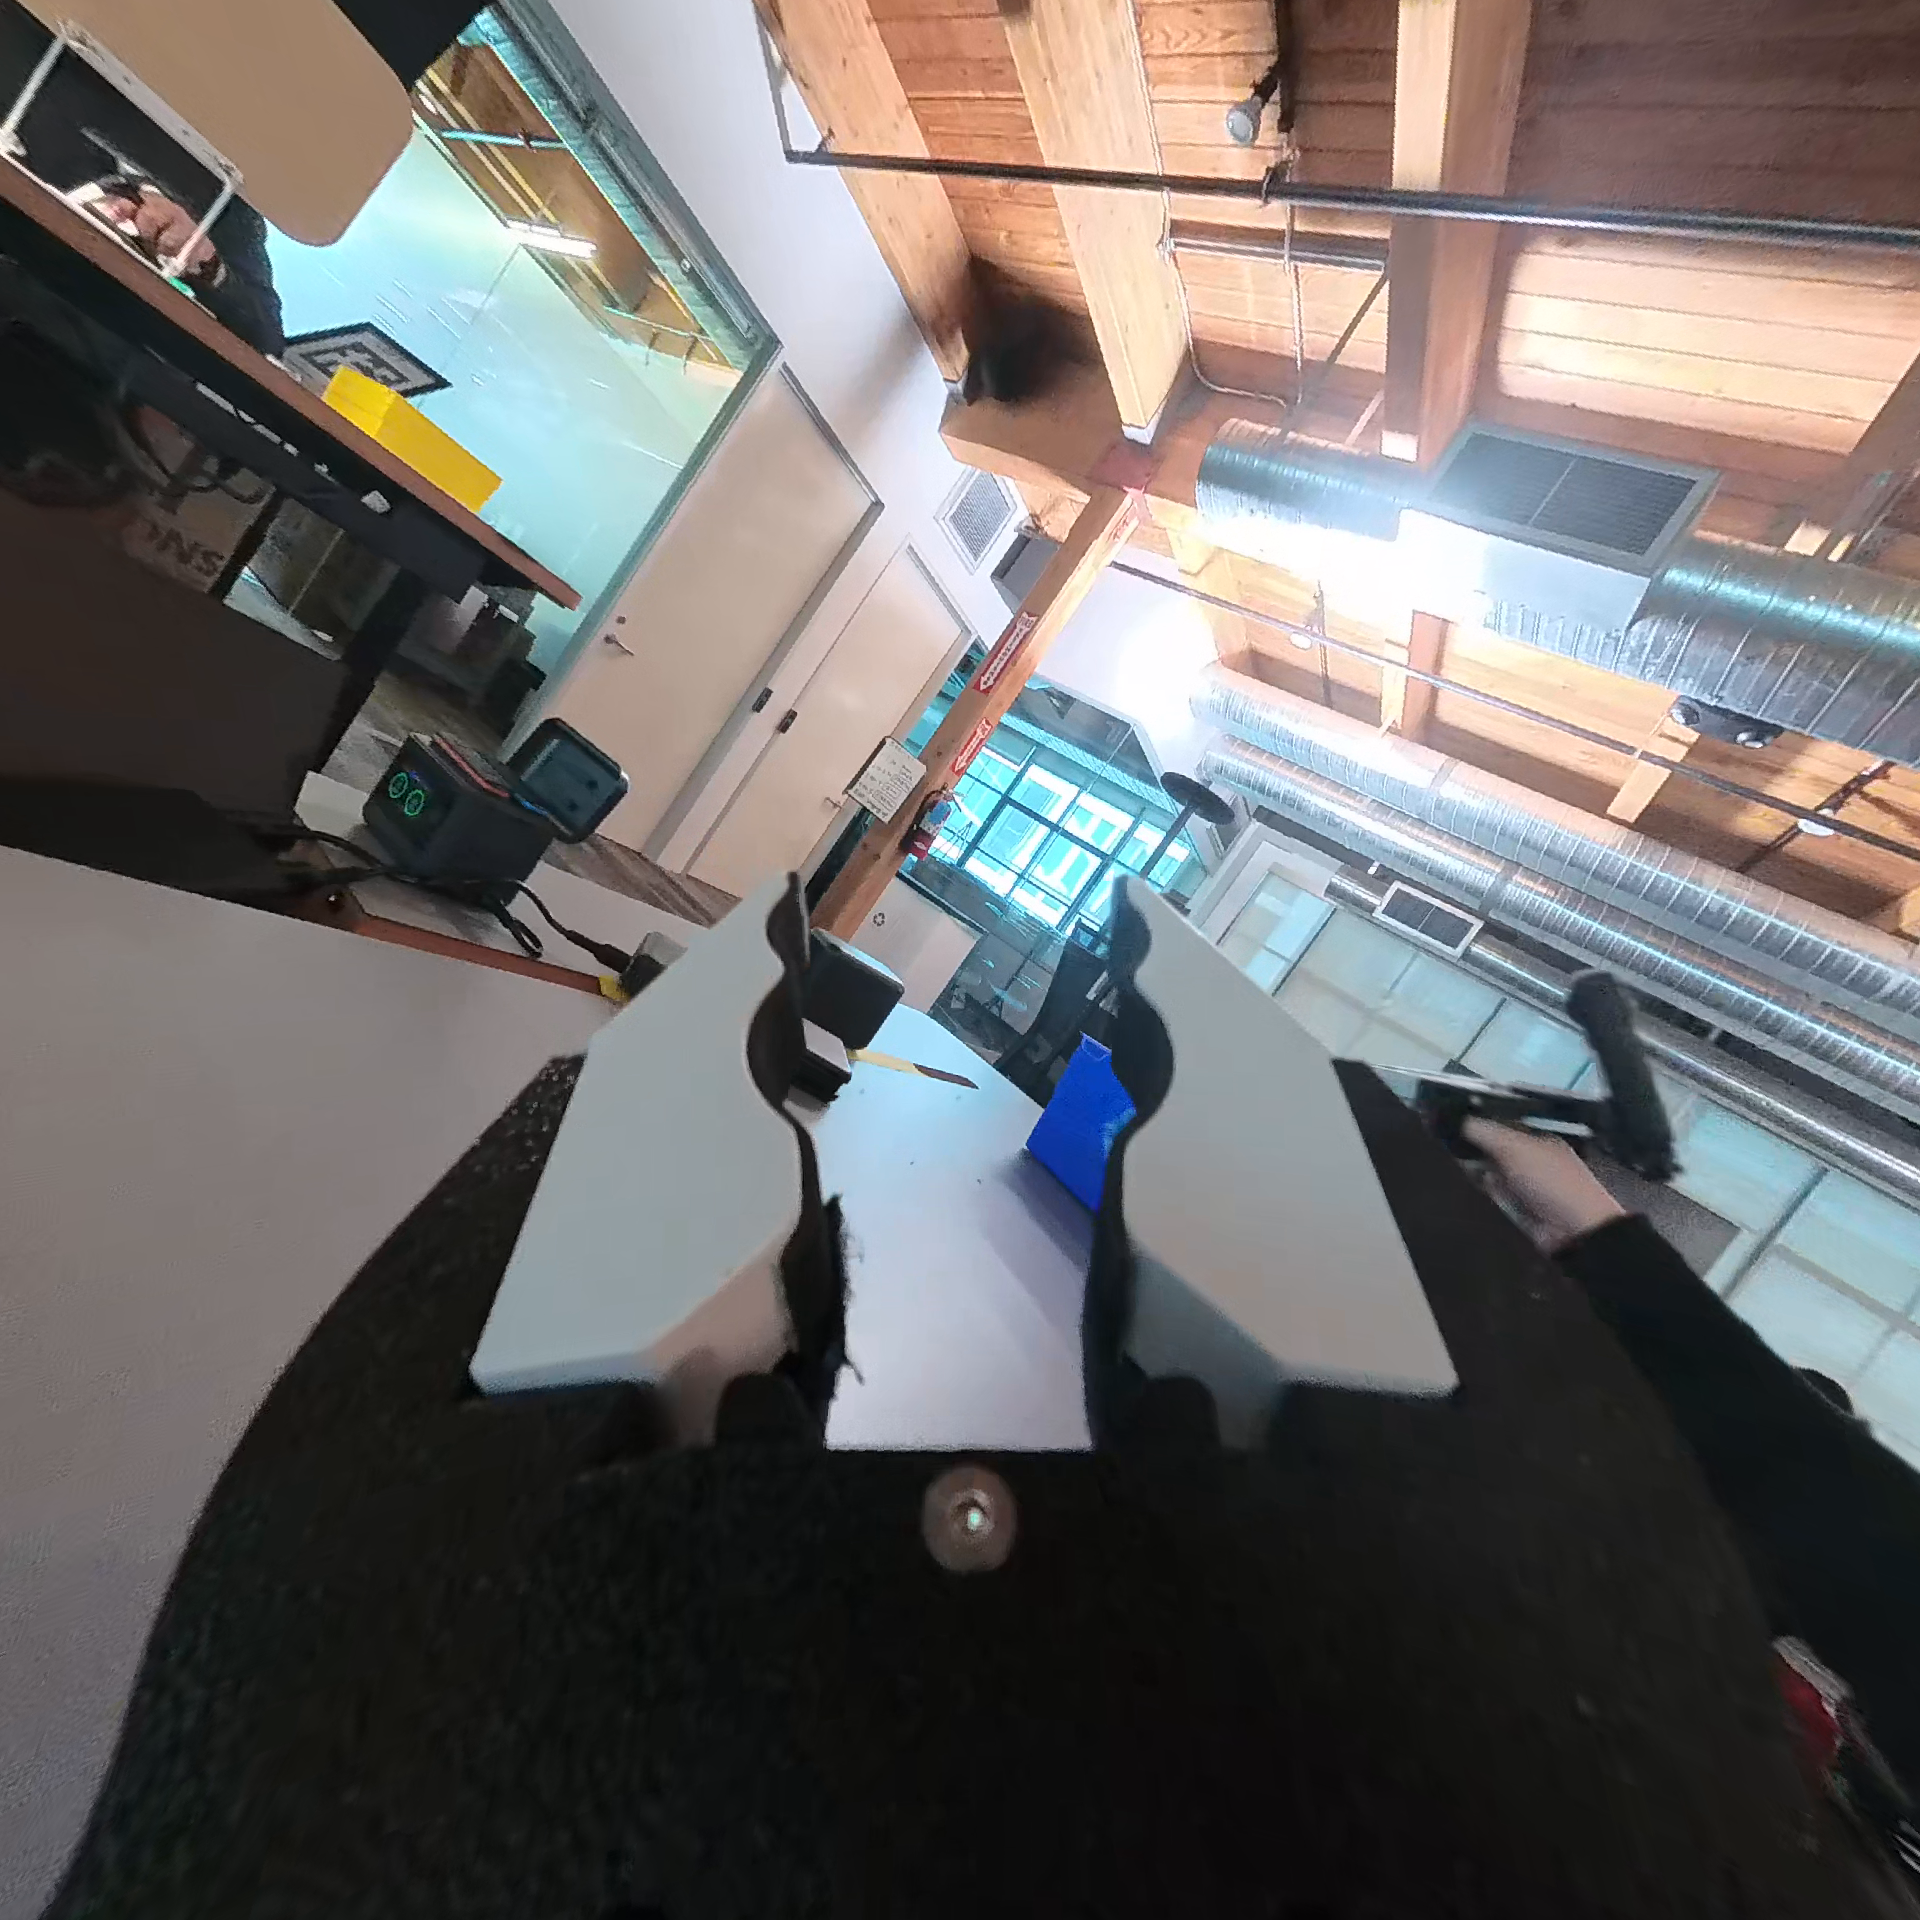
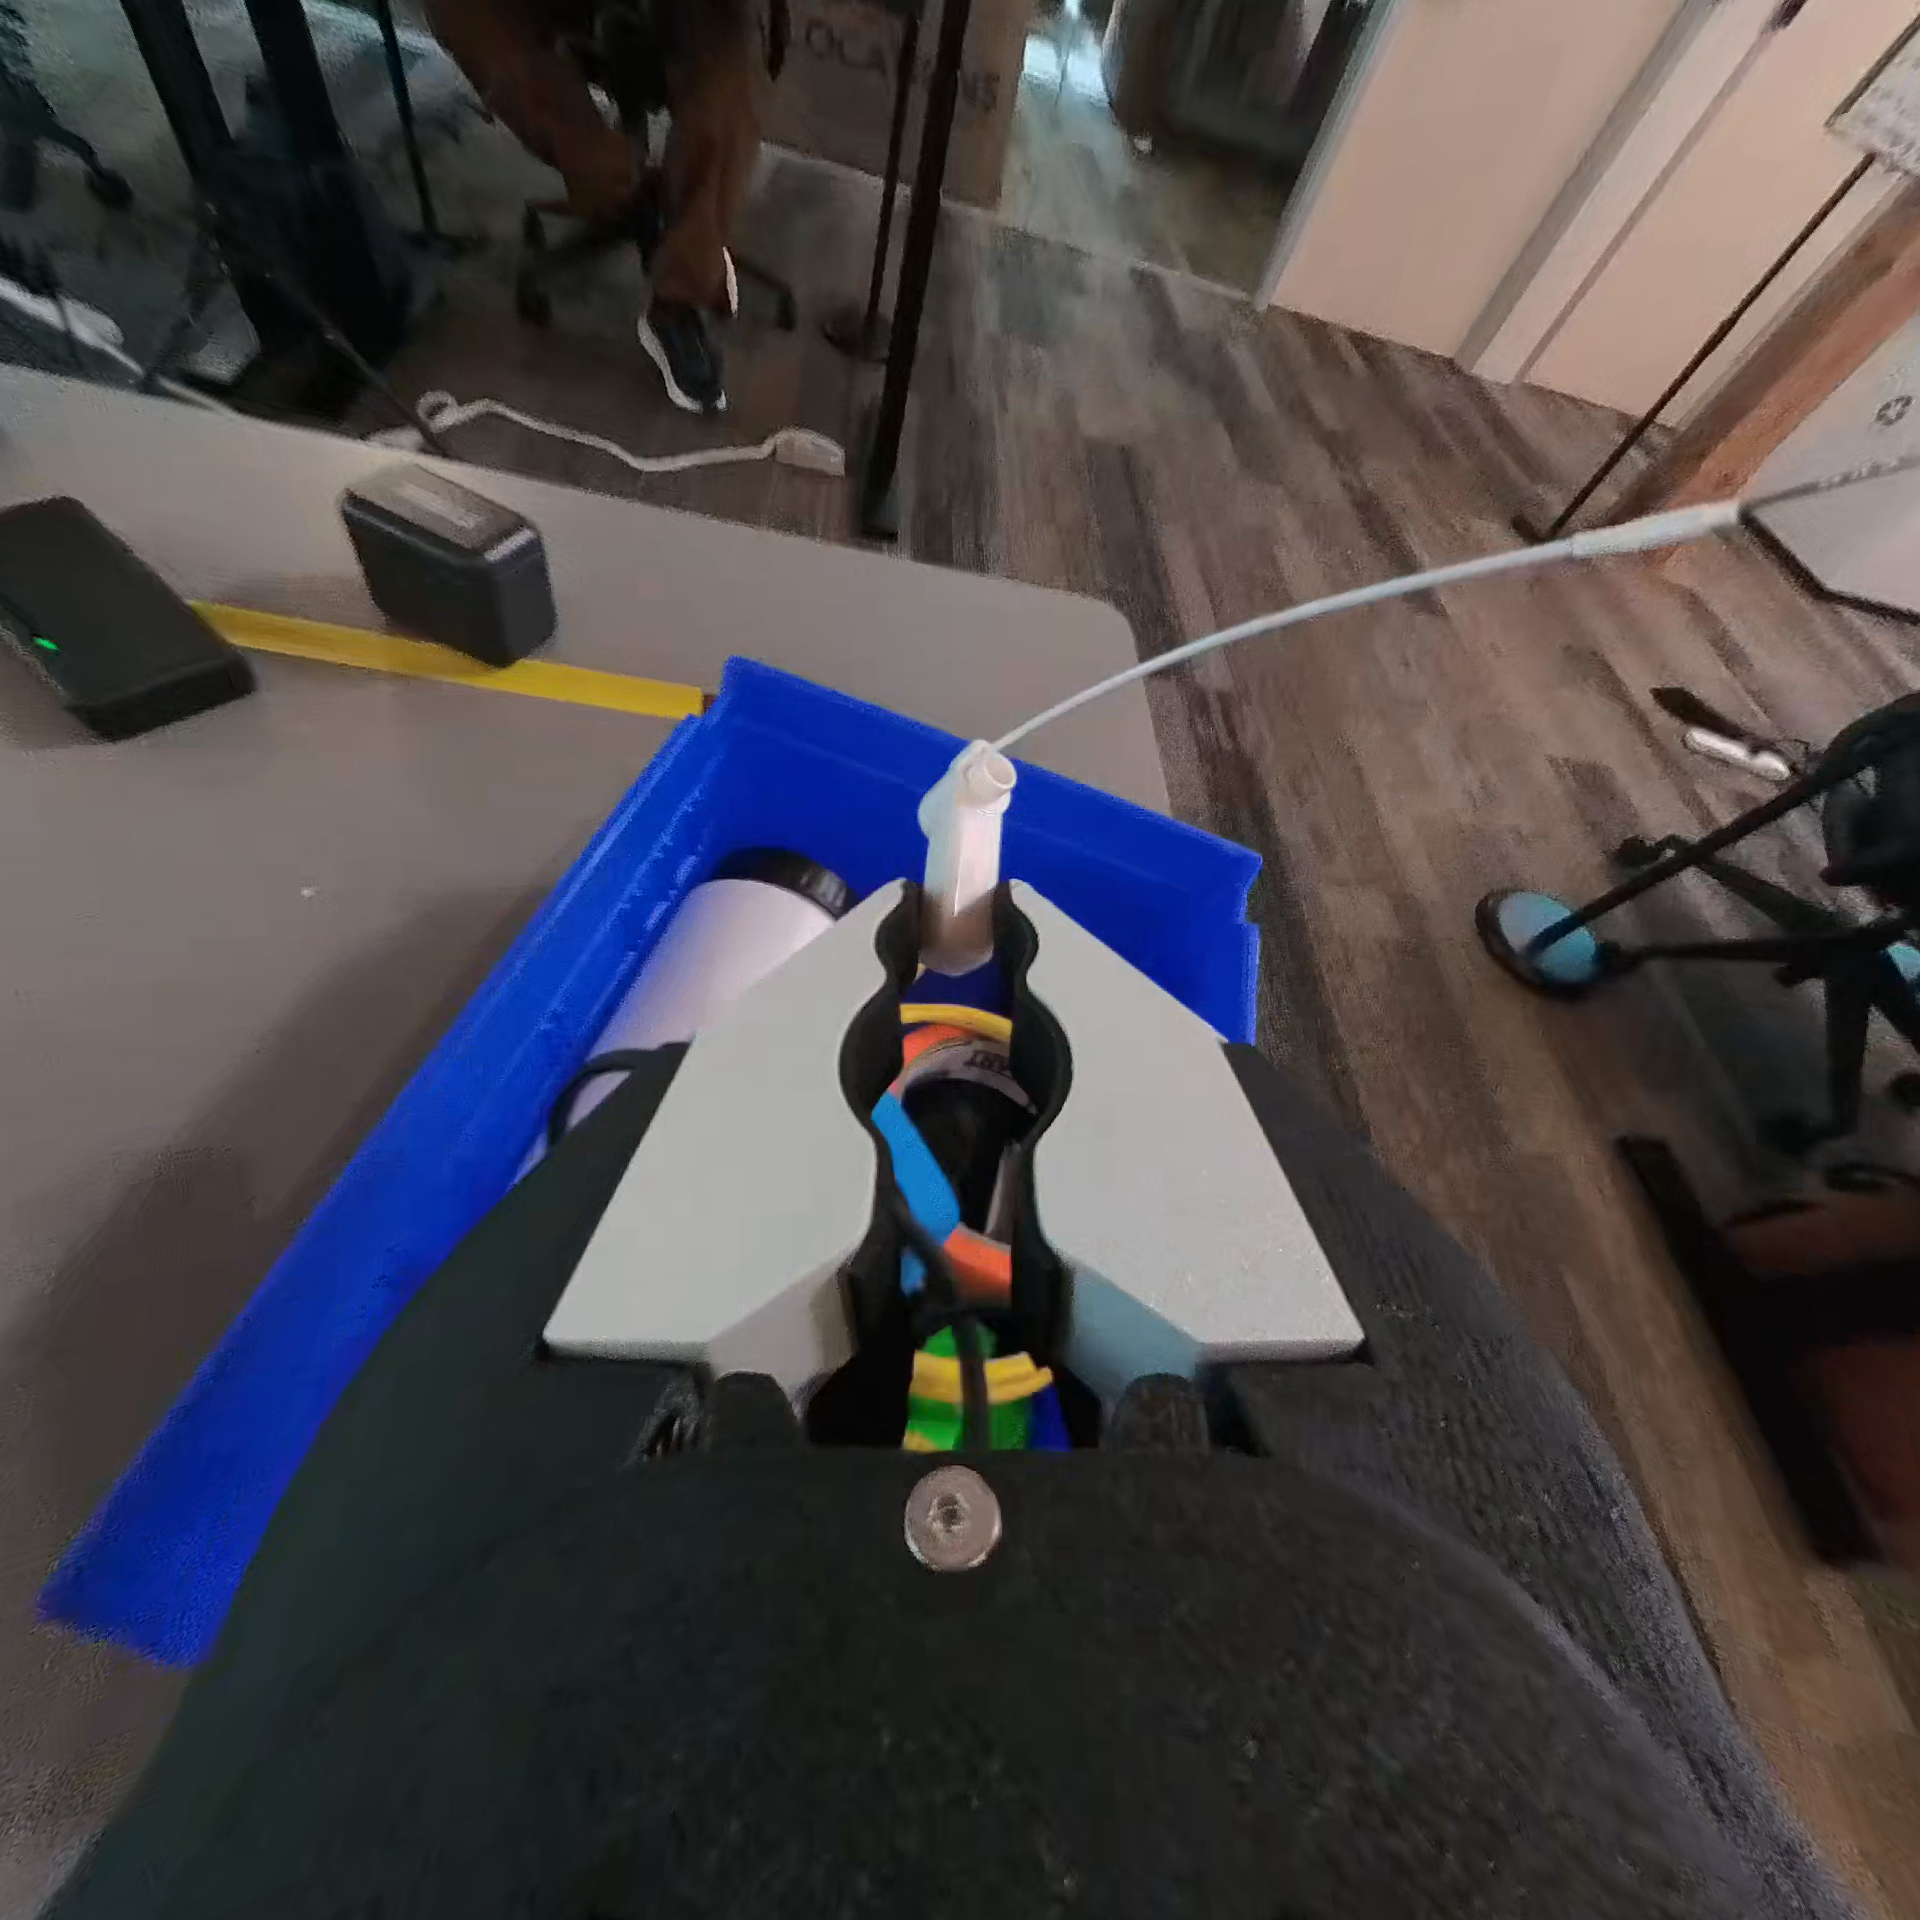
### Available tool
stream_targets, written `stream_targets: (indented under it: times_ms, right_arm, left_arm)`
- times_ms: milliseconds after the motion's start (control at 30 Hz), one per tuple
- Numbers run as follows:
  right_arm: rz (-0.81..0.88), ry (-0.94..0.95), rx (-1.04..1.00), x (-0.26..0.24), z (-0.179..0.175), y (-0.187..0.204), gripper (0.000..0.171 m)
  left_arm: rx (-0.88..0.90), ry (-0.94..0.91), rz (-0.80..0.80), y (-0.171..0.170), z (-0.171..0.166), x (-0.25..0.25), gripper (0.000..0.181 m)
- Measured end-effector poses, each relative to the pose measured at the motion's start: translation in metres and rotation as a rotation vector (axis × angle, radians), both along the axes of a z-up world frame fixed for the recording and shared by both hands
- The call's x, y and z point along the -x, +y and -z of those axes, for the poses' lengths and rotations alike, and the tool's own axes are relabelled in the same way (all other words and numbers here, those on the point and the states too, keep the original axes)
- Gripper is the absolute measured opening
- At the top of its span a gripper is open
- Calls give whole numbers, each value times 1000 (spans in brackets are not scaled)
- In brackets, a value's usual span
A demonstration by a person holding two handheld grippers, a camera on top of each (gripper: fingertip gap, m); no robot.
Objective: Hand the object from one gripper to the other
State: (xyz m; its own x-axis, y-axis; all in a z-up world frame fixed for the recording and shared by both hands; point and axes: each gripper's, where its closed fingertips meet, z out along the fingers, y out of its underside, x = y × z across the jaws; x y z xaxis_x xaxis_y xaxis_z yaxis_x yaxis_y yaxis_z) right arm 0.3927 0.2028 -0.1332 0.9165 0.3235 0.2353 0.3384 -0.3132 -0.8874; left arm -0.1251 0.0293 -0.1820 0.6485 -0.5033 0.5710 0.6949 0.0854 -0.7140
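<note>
My right gripper [image 2: 958, 914] is shut on the white plug [image 2: 961, 831] of a thin white cable [image 2: 1247, 634]. The plug stands up from the fingertips, and the cable arcs away to the upper right. The gripper hovers over a blue bin [image 2: 1122, 862] that holds a white cylinder [image 2: 738, 935] and colourful items. My left gripper [image 1: 961, 925] is open and empty, tilted, above the grey table [image 1: 935, 1299]. The blue bin [image 1: 1081, 1132] shows between its fingers. At the right of the left wrist view, a hand in a dark sleeve holds a black handle [image 1: 1621, 1070].
On the grey table [image 2: 260, 935] lie a black box [image 2: 447, 561], a flat black device with a green light [image 2: 104, 623] and a strip of yellow tape [image 2: 447, 655]. The bin sits near the table's right edge, with wood floor beyond. A power unit [image 1: 457, 810] stands far left.
</note>
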Motion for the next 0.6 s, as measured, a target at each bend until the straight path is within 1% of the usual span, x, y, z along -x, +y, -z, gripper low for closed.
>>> stream_targets:
  times_ms: [33, 100, 133, 200, 267, 367, 433, 500, 600]
  right_arm:
    - [3, -7, 40, -1, 6, 9, 13]
    - [-13, 25, 54, 5, 7, 20, 27]
    - [-16, 38, 42, 8, 3, 22, 31]
    - [-27, 63, -19, 19, -12, 19, 33]
    - [-81, 96, -121, 45, -36, 4, 32]
    - [-226, 144, -294, 109, -70, -31, 32]
    - [-355, 215, -390, 165, -80, -57, 32]
    - [-467, 295, -492, 221, -77, -76, 30]
    - [-565, 430, -589, 298, -45, -92, 25]
  left_arm:
    - [3, 2, 5, 0, 0, -1, 56]
    - [16, 6, 8, 2, 2, -2, 58]
    - [20, 10, 5, 2, 2, -2, 59]
    - [38, 29, -5, 4, 4, -2, 61]
    - [52, 61, -25, 5, 6, -2, 61]
    - [70, 120, -62, 7, 7, -2, 61]
    - [78, 165, -97, 8, 8, -3, 62]
    - [84, 210, -130, 7, 8, -3, 62]
    - [87, 279, -181, 6, 7, -3, 62]
